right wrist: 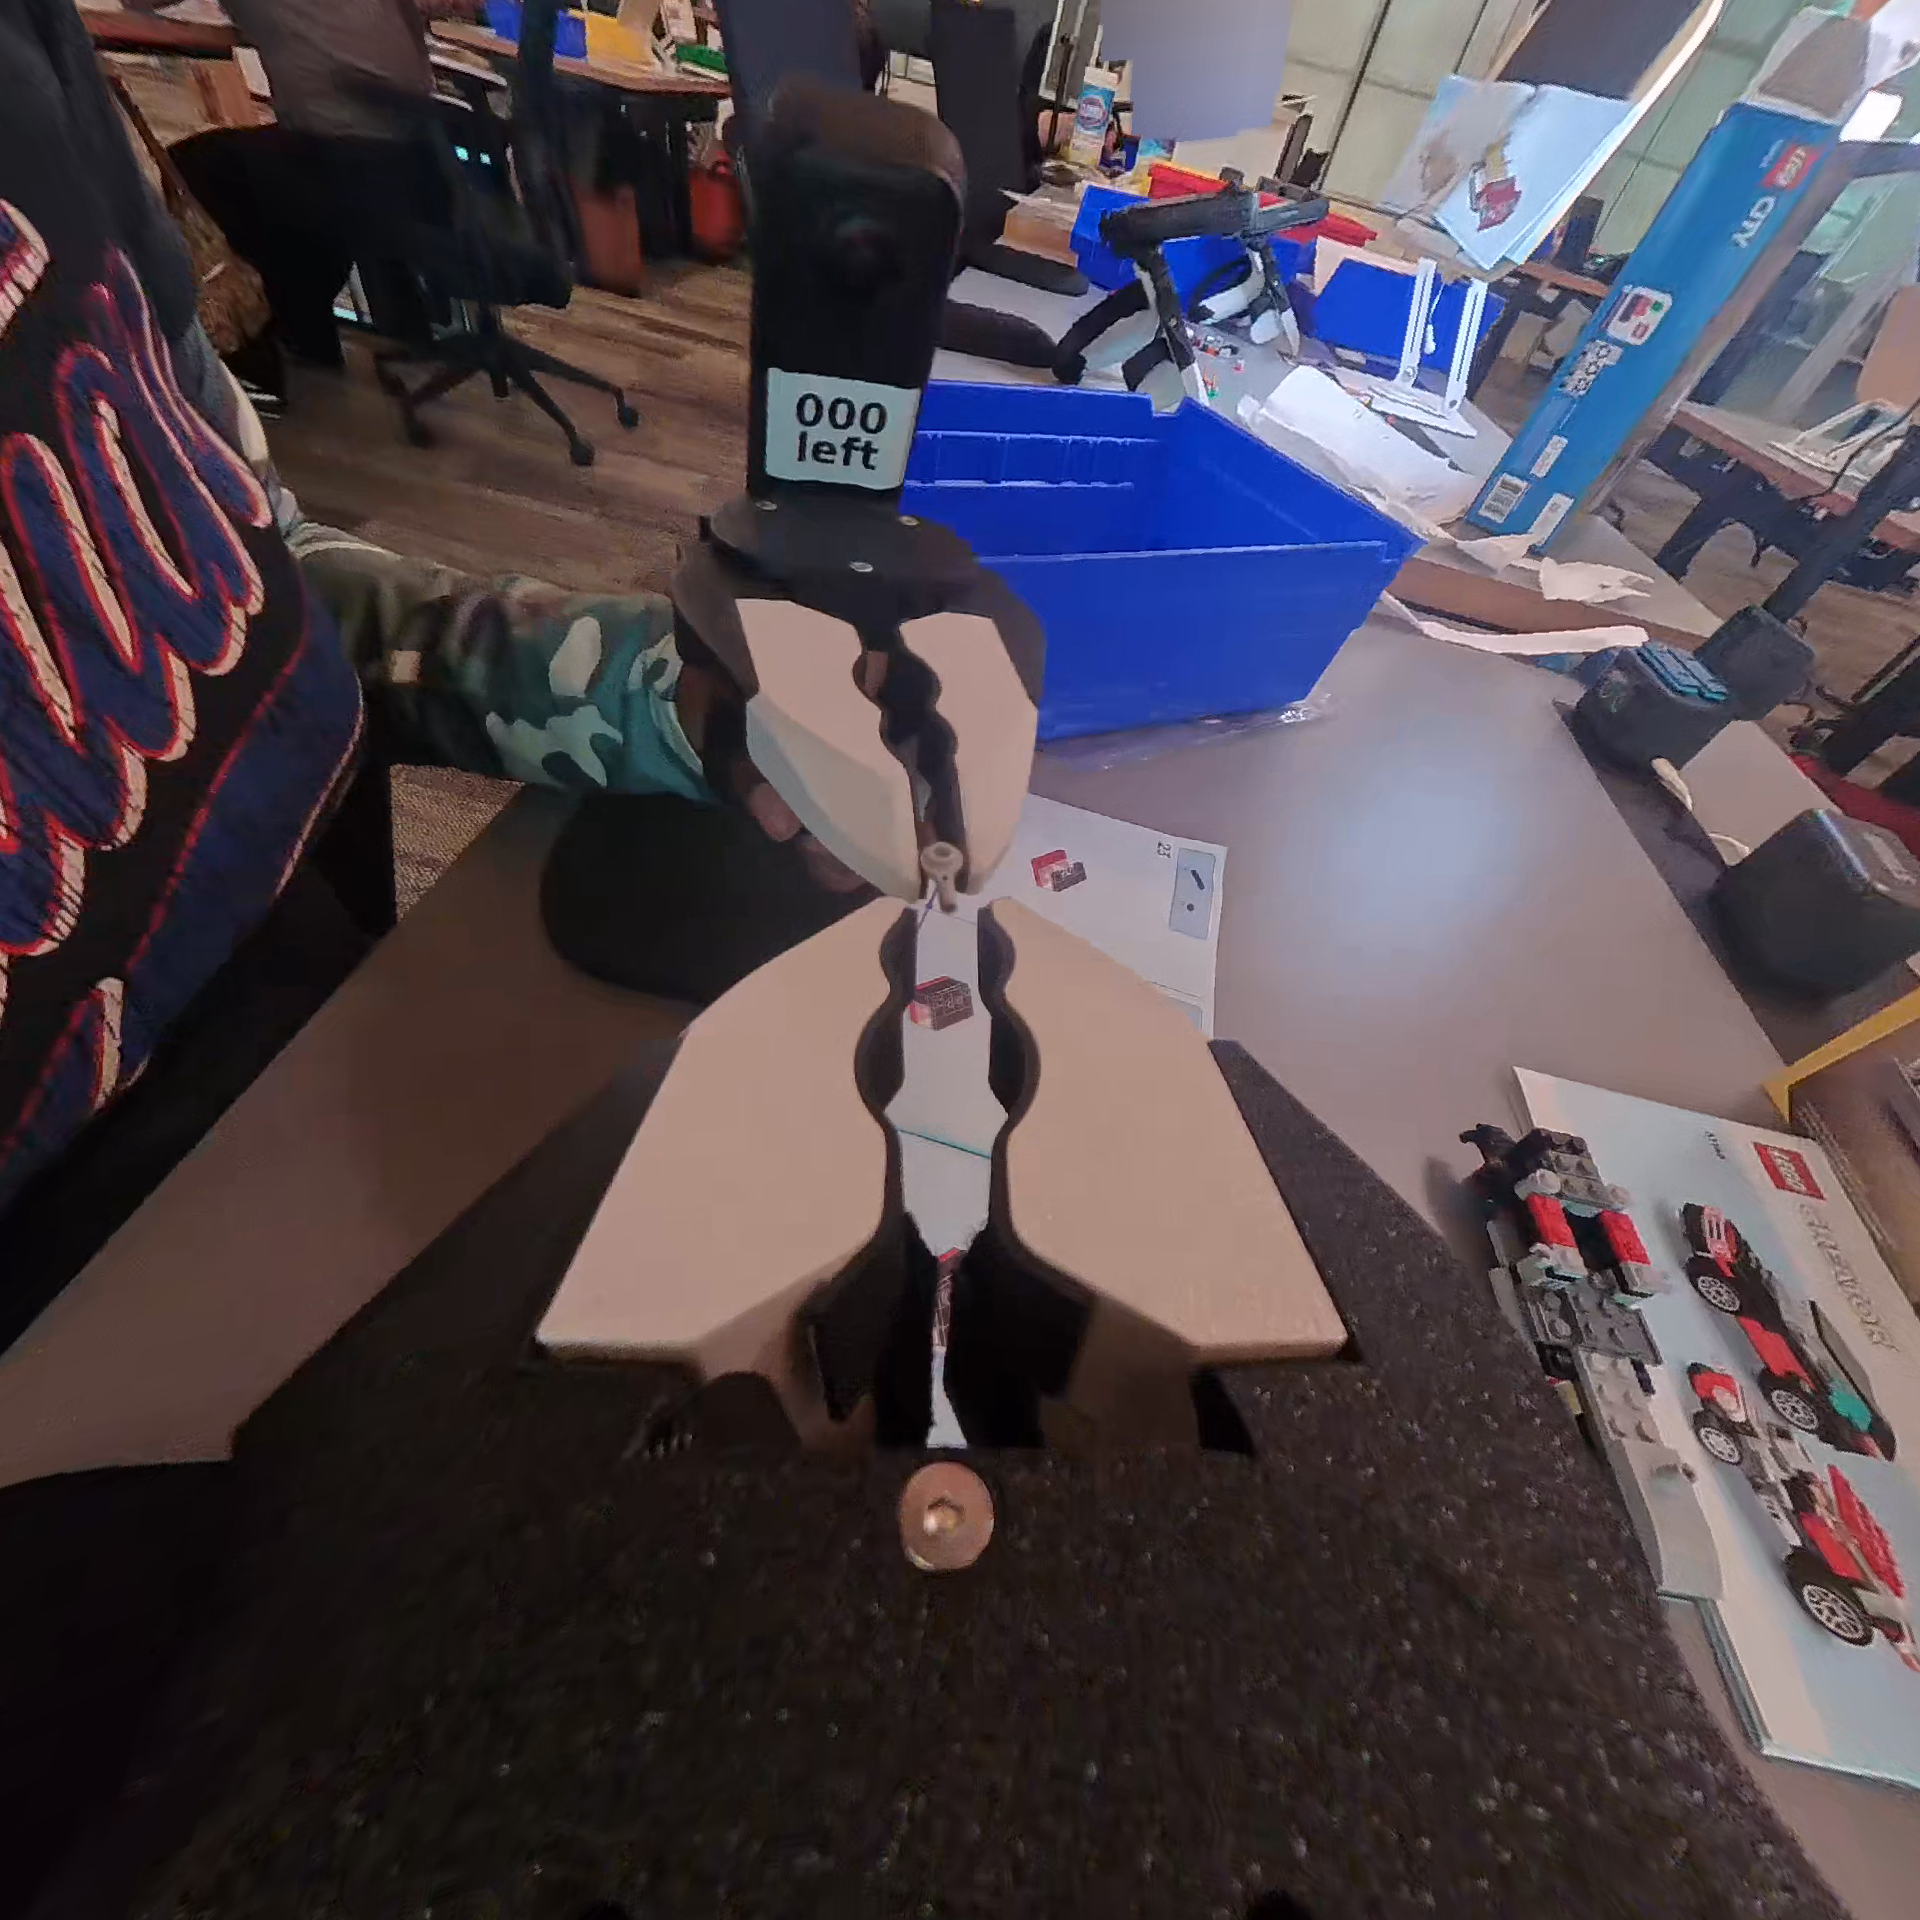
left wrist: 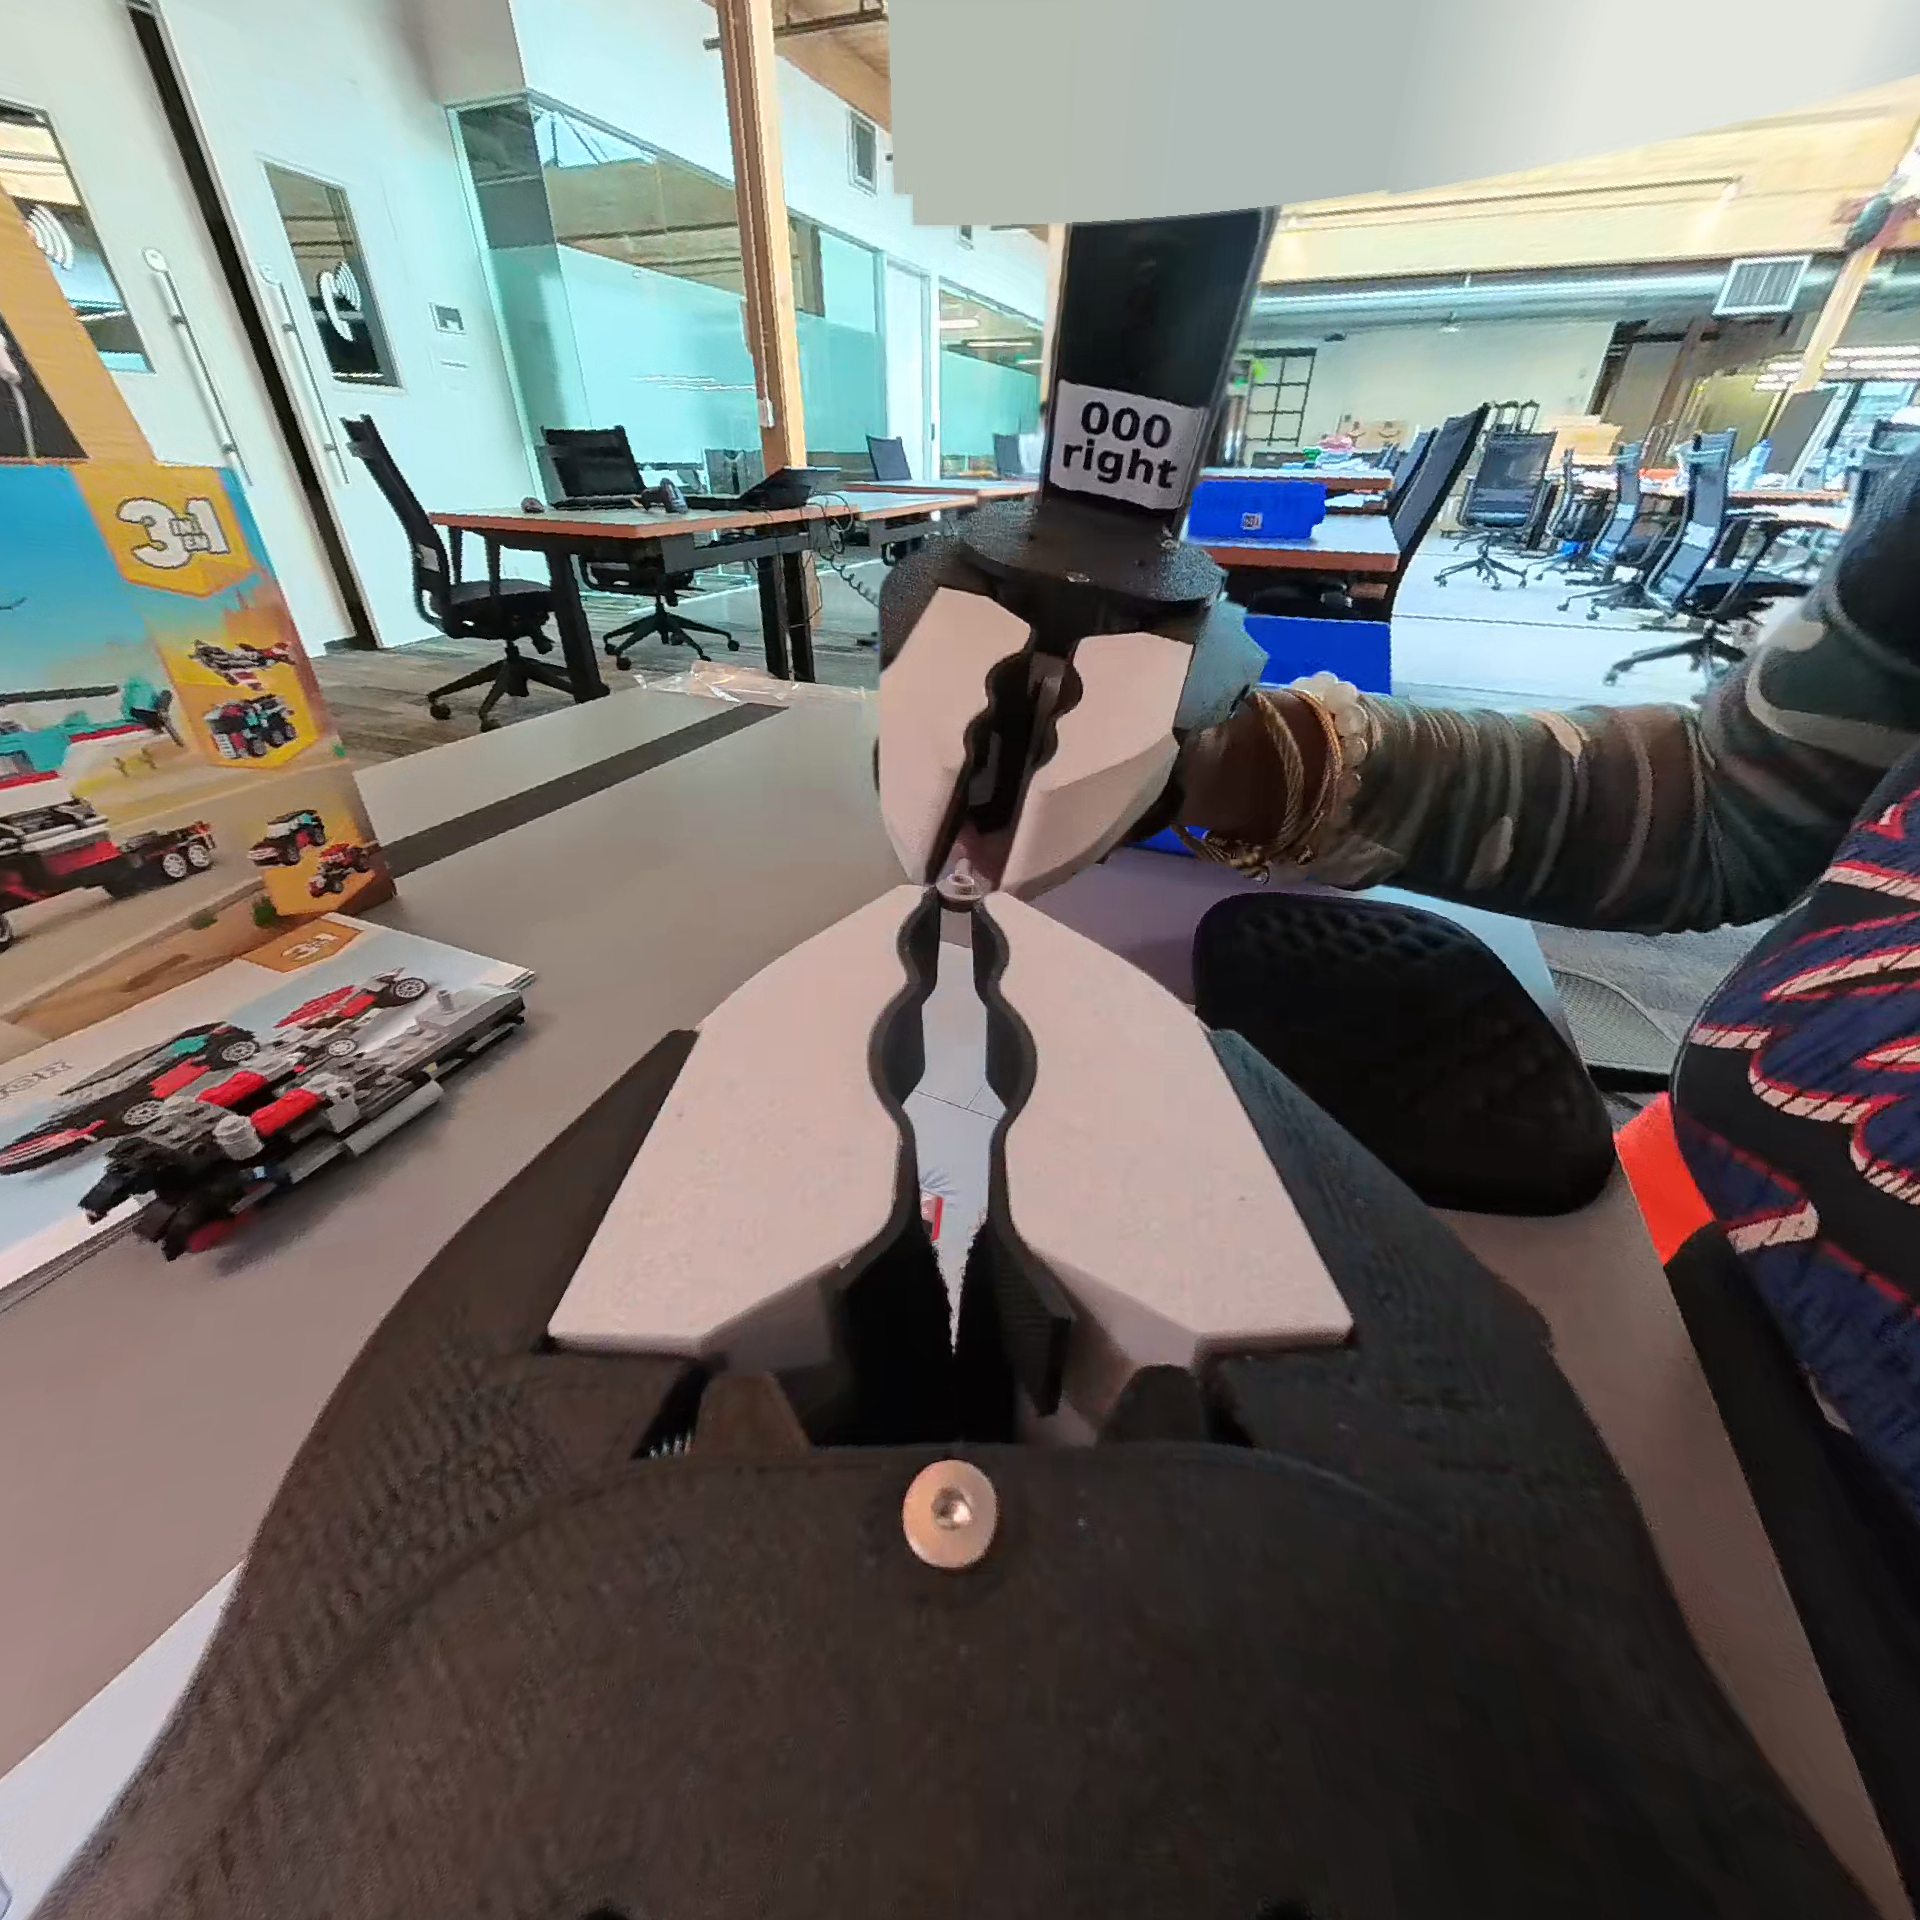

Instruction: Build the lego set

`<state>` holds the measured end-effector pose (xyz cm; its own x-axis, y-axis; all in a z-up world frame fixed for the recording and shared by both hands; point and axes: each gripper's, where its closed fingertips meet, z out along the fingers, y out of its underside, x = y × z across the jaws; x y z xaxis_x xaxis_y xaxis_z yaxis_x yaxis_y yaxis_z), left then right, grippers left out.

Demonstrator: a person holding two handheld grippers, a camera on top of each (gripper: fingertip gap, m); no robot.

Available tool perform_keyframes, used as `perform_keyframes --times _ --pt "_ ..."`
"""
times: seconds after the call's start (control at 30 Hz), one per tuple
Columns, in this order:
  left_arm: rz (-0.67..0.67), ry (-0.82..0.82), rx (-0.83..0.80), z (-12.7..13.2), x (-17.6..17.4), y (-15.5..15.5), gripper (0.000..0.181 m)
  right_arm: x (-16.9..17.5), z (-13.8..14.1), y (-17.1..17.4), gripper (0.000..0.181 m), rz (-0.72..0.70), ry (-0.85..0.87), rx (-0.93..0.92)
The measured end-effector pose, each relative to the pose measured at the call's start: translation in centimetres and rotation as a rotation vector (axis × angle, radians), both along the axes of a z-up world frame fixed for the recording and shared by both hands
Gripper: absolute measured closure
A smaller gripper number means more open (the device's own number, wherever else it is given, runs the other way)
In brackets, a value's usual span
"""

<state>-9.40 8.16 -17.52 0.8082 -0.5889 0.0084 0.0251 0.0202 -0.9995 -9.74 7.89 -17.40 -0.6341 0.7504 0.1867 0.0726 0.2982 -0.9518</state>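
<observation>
My left gripper (left wrist: 954,912) is shut on a small grey Lego piece (left wrist: 958,885), which also shows at its tips in the right wrist view (right wrist: 940,862). My right gripper (right wrist: 948,916) meets it tip to tip from the other side and appears in the left wrist view (left wrist: 961,857). Its jaws are nearly closed, with something thin and purplish pinched at the tips. Both are held above the grey table (left wrist: 623,883). A partly built black, red and grey Lego model (left wrist: 260,1122) lies on an instruction booklet (right wrist: 1766,1195).
The Lego box (left wrist: 135,675) stands at the table's far left. A blue bin (right wrist: 1143,582) sits behind the grippers, and an open instruction page (right wrist: 1143,904) lies under them. A black padded rest (left wrist: 1403,1049) and the person's sleeved arms are close by.
</observation>
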Motion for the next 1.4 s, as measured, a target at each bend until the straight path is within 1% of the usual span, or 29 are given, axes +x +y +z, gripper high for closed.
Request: perform_keyframes --times 0.2,0.43,1.03,1.3,1.33,1.4 --pt "-0.016 0.008 -0.016 -0.3 0.5 0.0 0.175 0.4 -0.3 -0.1 0.175 0.008 0.036 0.049" --pt "-0.03 -0.003 -0.029 -0.4 0.9 0.0 0.175 0.6 -0.2 -0.2 0.178 0.009 0.073 0.065" --pt "-0.07 0.004 -0.063 -0.9 1.9 0.4 0.175 1.7 -0.3 0.1 0.178 0.008 0.108 0.041" --pt "-0.071 0.028 -0.087 -1.3 2.1 0.5 0.175 2.0 -0.9 0.3 0.178 0.021 0.065 0.02" --pt "-0.066 0.044 -0.102 -1.5 2.1 0.6 0.172 2.2 -1.0 0.5 0.178 0.015 0.054 0.006" --pt "-0.044 0.111 -0.149 -2.4 1.8 0.5 0.168 3.0 -2.4 1.4 0.178 -0.007 -0.013 -0.007"
